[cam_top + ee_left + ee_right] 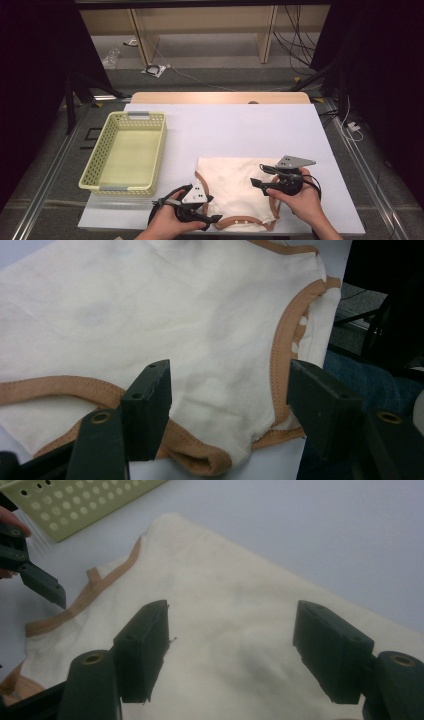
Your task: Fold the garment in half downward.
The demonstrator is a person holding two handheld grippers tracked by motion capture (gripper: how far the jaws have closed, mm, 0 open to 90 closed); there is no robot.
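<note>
Two open tools (pixel 216 210) (pixel 261 184) over cream garment (pixel 235 185), nothing gripped.

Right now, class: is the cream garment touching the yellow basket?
Apart. The high view shows bare white tabletop between the cream garment and the yellow basket.

A lab or recording studio, set up for handling trials; a table (pixel 260 125) with a plain white top stands inside a frame of aluminium rails (pixel 45 170) on a grey carpeted floor (pixel 225 80); black curtains (pixel 30 75) shut in both sides; loose cables (pixel 295 40) hang at the back right and a coil of cable (pixel 155 70) lies on the floor behind; bare wooden furniture legs (pixel 142 40) stand beyond; a person works with an instrumented gripper (pixel 212 210) in each hand, cables trailing.
</note>
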